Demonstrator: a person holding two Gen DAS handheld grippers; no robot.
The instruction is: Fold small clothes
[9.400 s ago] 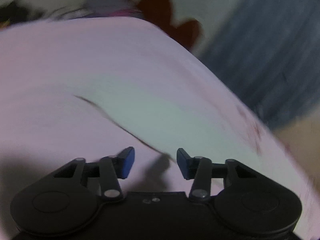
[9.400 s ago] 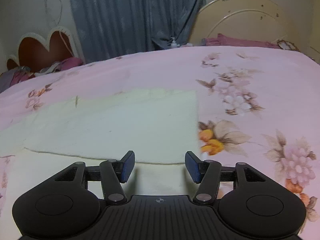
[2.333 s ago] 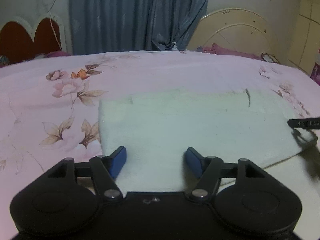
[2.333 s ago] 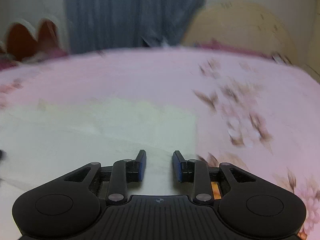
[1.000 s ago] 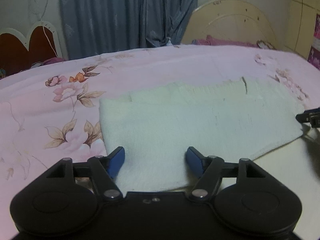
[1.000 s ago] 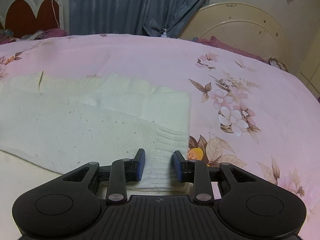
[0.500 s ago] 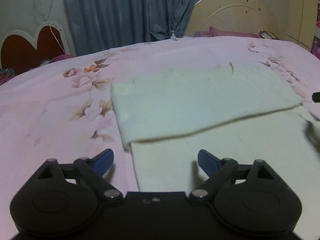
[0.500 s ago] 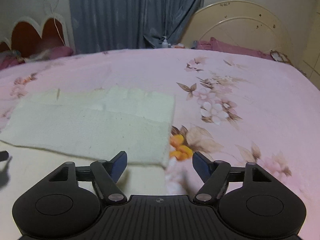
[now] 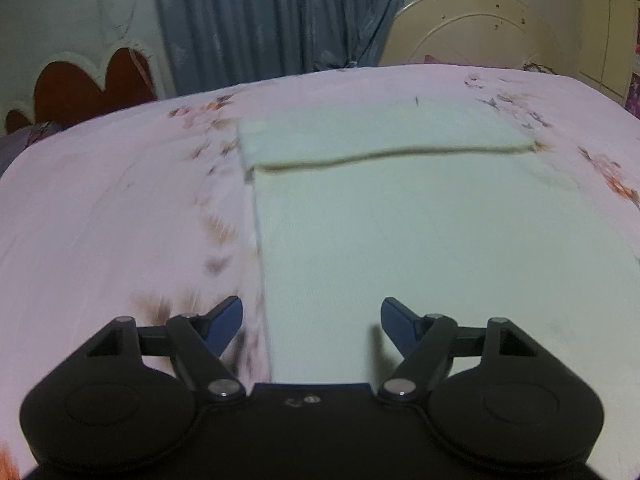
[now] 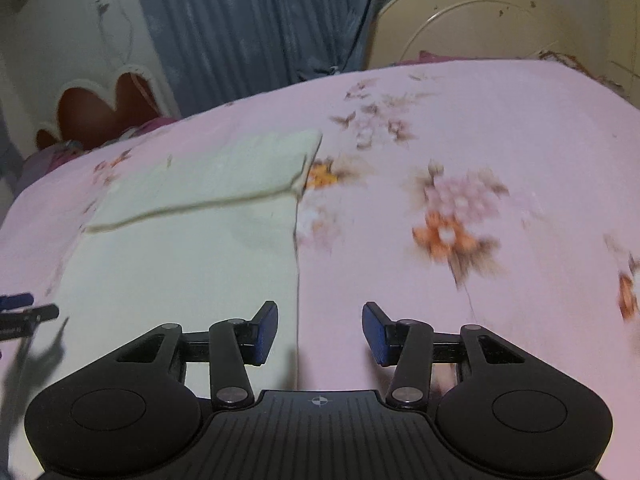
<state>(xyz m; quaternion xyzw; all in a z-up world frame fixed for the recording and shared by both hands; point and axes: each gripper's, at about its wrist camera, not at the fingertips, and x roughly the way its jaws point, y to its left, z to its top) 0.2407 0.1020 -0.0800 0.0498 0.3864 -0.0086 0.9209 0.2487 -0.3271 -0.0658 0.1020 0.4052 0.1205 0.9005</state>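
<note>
I see the cream cloth point(image 9: 420, 240) lying flat on the bed point(image 9: 100, 220), with its far part folded over toward me. The fold edge runs across the cloth, well ahead of both tools.

My left gripper point(image 9: 311, 322) hangs over the near left side of the cloth. Its jaws are apart and have just been closing a little. Nothing is between them but air; the cloth's left edge runs under the gap.

My right gripper point(image 10: 319, 332) hangs over the cloth's right edge. Its jaws are apart too and have just been closing. They hold nothing. The cloth edge runs just right of the left pad, with pink sheet under the rest.
</note>
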